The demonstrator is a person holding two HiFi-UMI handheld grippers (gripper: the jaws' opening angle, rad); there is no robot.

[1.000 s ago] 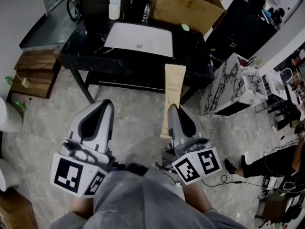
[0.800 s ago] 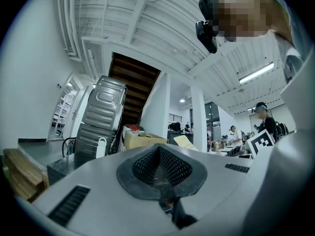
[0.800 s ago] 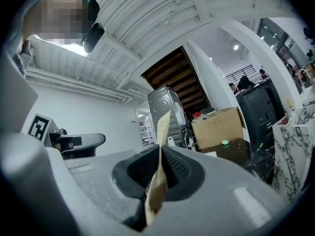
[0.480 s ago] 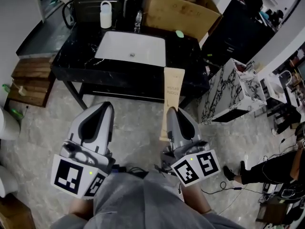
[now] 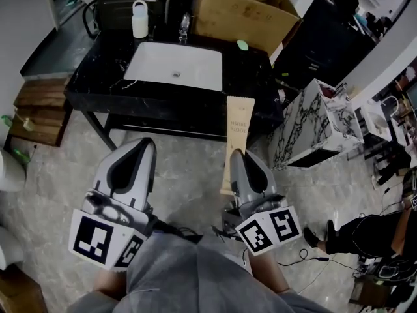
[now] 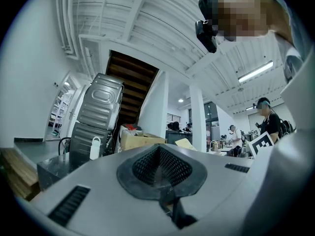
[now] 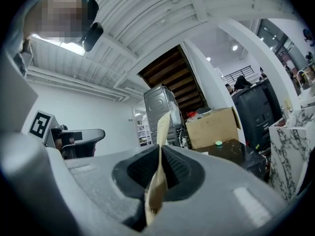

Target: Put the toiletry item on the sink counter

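The lower half of the tan packet (image 5: 237, 126) is partly hidden by the right hand-held gripper (image 5: 237, 156).

The toiletry packet (image 5: 238, 126) looks like matt brown paper. The table (image 5: 91, 77) is glossy black veined stone and its sink (image 5: 172, 64) is smooth white. The box (image 5: 244, 18) toward one o'clock is plain cardboard.

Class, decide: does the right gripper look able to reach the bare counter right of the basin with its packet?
Probably yes. The right gripper, shut on the packet, points at the counter with only open floor between; that patch holds just a small green item.
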